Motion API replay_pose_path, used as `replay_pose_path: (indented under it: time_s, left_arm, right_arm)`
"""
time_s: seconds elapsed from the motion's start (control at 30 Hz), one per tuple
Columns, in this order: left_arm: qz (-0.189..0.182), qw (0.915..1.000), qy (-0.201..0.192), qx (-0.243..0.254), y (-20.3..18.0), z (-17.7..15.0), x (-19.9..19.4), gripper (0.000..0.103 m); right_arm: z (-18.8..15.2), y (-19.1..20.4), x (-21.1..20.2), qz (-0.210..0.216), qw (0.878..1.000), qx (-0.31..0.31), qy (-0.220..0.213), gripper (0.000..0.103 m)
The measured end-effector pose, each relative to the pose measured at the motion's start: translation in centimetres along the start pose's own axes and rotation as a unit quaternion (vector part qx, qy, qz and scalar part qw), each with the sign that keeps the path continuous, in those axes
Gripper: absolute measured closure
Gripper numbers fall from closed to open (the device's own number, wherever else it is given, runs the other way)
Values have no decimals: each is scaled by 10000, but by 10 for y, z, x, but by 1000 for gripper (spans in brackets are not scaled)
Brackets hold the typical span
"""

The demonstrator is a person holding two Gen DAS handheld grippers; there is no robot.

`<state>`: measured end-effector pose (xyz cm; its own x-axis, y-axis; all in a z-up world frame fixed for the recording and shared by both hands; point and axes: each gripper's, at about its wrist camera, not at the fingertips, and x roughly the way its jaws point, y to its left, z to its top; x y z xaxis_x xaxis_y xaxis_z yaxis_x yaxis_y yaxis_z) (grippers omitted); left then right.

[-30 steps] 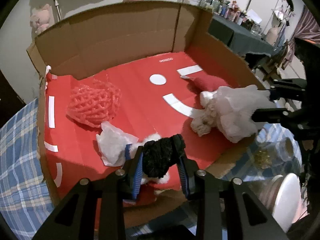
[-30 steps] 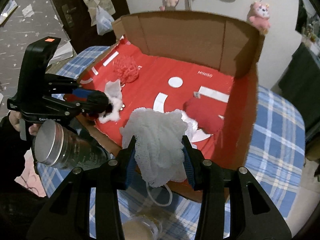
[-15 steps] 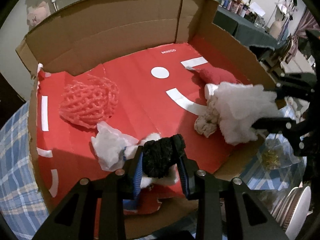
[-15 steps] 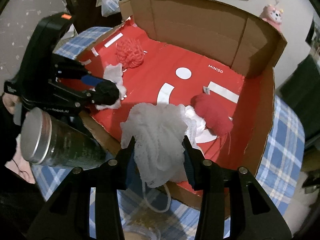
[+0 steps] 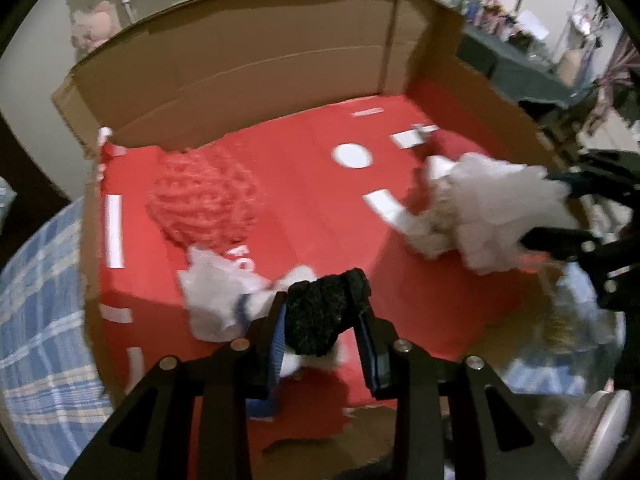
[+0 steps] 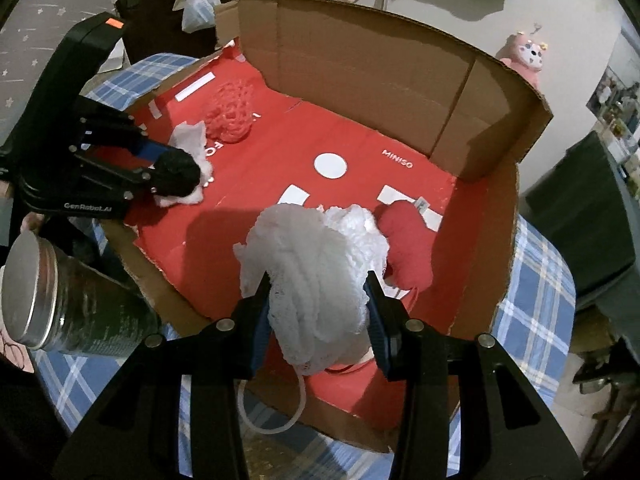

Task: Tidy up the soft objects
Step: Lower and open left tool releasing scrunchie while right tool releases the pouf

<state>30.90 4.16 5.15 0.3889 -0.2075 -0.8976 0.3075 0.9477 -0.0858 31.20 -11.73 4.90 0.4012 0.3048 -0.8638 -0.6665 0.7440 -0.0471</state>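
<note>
Cardboard walls stand brown around the red-lined box (image 6: 472, 80), which sits on a blue plaid tablecloth (image 6: 536, 280); its floor carries white bars and a white dot (image 6: 330, 165). Your left gripper (image 5: 322, 320) pinches a black fuzzy ball (image 5: 326, 312) just over the box's near edge, with a white tissue wad (image 5: 212, 292) lying beneath and beside it. Your right gripper (image 6: 318, 304) is clamped on a white mesh puff (image 6: 312, 264), held above the floor near the box's near edge, its cord loop (image 6: 272, 416) dangling past the rim. A dark red soft lump (image 6: 408, 240) lies toward the right wall, touching a white fluffy piece (image 6: 352, 220). A coral net sponge (image 6: 230, 110) rests near the far left corner. Off the box's near left corner stands a jar with a metal lid (image 6: 28, 288). Pink plush toys (image 6: 524, 56) hang on the pale wall behind, and a dark-covered table (image 5: 516, 64) crowded with small items fills the room's far side.
</note>
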Motion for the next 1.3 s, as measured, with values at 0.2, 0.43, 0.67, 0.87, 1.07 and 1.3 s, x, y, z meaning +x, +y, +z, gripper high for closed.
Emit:
replay_pose_path:
  time_s: [0.2, 0.43, 0.67, 0.87, 1.07, 1.3]
  left_arm:
    - [-280, 9995, 81, 103, -3, 3, 0, 69]
    - [-107, 9993, 327, 123, -6, 2, 14, 69]
    - [30, 9992, 399, 87, -2, 2, 19, 68]
    - [58, 9993, 373, 71, -4, 3, 18, 59]
    - [99, 9998, 198, 24, -3, 3, 9, 40]
    - [400, 9990, -164, 113, -9, 1, -9, 24]
  right_arm:
    - [-4, 2, -12, 533, 9985, 116, -32, 64]
    - [-10, 14, 8, -120, 9995, -245, 185, 64]
    - [-5, 4, 9, -51, 9998, -130, 170, 64]
    - [-7, 4, 8, -1, 9999, -60, 138, 64]
    - [-8, -4, 6, 196, 9995, 227, 40, 61]
    - [-11, -5, 3, 261, 9988, 402, -38, 56]
